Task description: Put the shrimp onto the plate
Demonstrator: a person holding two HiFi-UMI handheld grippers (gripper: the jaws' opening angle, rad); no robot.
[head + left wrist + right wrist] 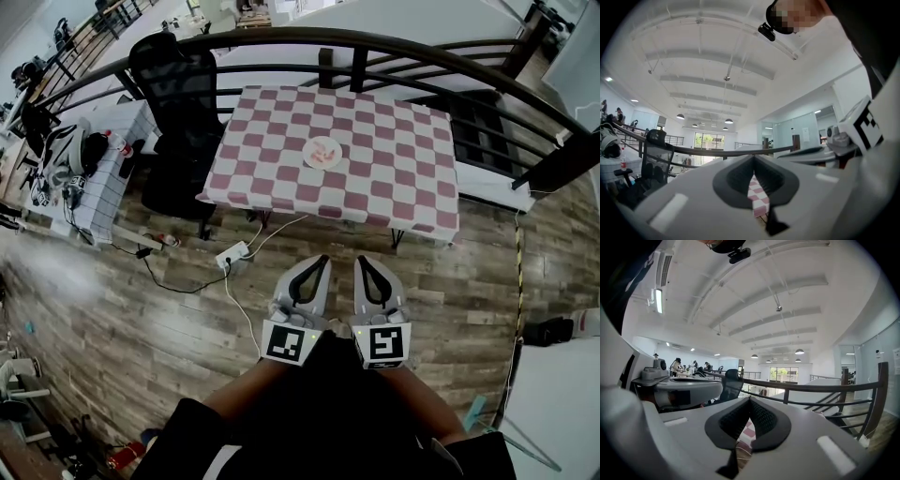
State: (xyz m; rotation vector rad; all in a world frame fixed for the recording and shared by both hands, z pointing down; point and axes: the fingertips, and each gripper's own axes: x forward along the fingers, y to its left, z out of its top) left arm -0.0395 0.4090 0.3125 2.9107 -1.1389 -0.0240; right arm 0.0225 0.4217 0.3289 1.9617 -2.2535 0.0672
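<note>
Head view: left tongs (322,264) and right tongs (363,264) pressed together, empty, well back from the checkered surface (394,178), where the pink shrimp (325,157) seemingly lies on the plate (308,149), so no pickup seems needed.

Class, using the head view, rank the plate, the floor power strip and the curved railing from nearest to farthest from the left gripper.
1. The power strip, on the floor, left of the left gripper.
2. The plate, on the checked table ahead.
3. The railing, beyond the table's far edge.
</note>
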